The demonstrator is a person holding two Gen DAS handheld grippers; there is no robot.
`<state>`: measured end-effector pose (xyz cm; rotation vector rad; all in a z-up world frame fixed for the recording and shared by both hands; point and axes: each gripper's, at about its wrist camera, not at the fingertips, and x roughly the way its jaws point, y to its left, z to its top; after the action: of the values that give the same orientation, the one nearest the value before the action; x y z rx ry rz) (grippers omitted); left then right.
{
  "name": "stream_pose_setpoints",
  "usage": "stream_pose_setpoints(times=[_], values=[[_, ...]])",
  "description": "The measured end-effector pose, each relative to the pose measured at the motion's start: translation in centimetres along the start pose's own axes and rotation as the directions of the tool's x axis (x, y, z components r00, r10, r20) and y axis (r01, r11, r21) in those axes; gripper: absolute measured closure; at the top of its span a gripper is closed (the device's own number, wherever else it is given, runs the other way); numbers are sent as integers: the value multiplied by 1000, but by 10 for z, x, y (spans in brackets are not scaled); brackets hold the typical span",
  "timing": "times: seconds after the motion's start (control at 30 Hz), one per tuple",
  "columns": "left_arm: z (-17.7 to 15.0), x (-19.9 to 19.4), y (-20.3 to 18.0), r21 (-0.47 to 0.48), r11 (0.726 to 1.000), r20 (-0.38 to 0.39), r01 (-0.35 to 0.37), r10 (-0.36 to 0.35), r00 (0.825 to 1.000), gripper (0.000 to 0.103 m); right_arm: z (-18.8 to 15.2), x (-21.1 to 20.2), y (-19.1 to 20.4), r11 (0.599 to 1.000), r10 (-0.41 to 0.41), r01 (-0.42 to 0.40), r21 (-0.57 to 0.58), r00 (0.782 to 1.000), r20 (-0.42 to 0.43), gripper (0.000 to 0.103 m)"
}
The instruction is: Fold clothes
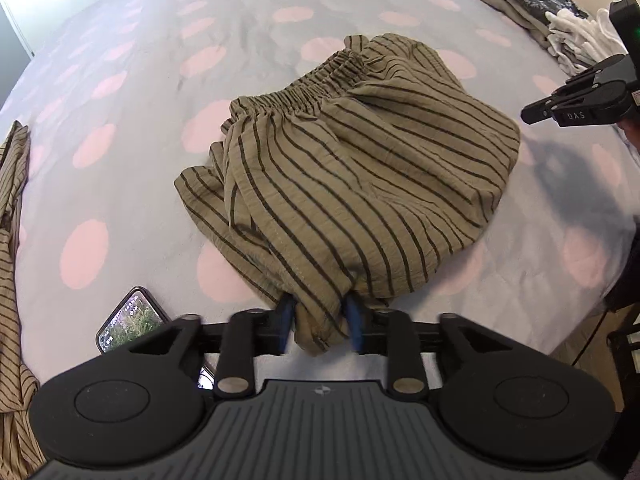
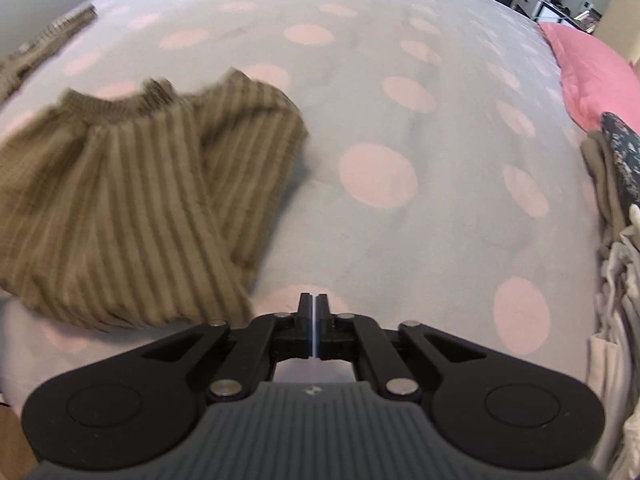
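Note:
Olive striped shorts [image 1: 352,168] with an elastic waistband lie folded on the bed; they show blurred at the left of the right wrist view [image 2: 132,208]. My left gripper [image 1: 320,326] is shut on the near hem of the shorts, cloth bunched between its blue pads [image 1: 285,320]. My right gripper [image 2: 314,312] is shut and empty above bare sheet, to the right of the shorts. It also shows at the right edge of the left wrist view [image 1: 532,114].
The bed has a grey sheet with pink dots [image 2: 380,180]. A phone [image 1: 128,320] lies near my left gripper. Another striped garment [image 1: 12,280] lies at the left. Folded clothes [image 1: 532,0] are stacked at the right, beside a pink pillow [image 2: 592,76].

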<state>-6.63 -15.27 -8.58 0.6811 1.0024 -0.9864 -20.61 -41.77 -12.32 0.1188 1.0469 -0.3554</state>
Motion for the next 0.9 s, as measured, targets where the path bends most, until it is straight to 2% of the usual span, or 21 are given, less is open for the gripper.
stream_pose_setpoints(times=[0.17, 0.2, 0.3, 0.37, 0.53, 0.67, 0.73, 0.8, 0.9], values=[[9, -22, 22, -101, 995, 86, 25, -17, 996, 63, 6, -25, 15, 994, 100, -94, -54, 989, 112, 95], [12, -26, 28, -133, 990, 111, 38, -24, 993, 63, 8, -28, 18, 991, 127, -120, -59, 984, 127, 90], [21, -33, 45, -242, 968, 189, 71, -25, 982, 63, 15, -37, 28, 980, 195, -184, -76, 967, 164, 63], [31, -34, 56, -302, 949, 212, 86, -21, 977, 66, 19, -41, 35, 972, 229, -216, -92, 957, 180, 63], [60, -45, 81, -359, 923, 247, 139, -50, 968, 66, 39, -53, 41, 949, 314, -305, -77, 933, 175, 64], [75, -52, 94, -395, 907, 294, 144, -24, 955, 66, 55, -52, 47, 943, 333, -330, -52, 919, 211, 64], [80, -47, 97, -408, 902, 286, 140, -19, 958, 66, 61, -44, 49, 937, 346, -347, -29, 915, 207, 64], [80, -39, 96, -404, 899, 262, 169, -63, 963, 66, 65, -33, 53, 932, 359, -363, -12, 915, 186, 64], [74, -27, 85, -358, 920, 218, 156, -80, 973, 69, 65, -15, 58, 922, 385, -386, -24, 913, 131, 71]])
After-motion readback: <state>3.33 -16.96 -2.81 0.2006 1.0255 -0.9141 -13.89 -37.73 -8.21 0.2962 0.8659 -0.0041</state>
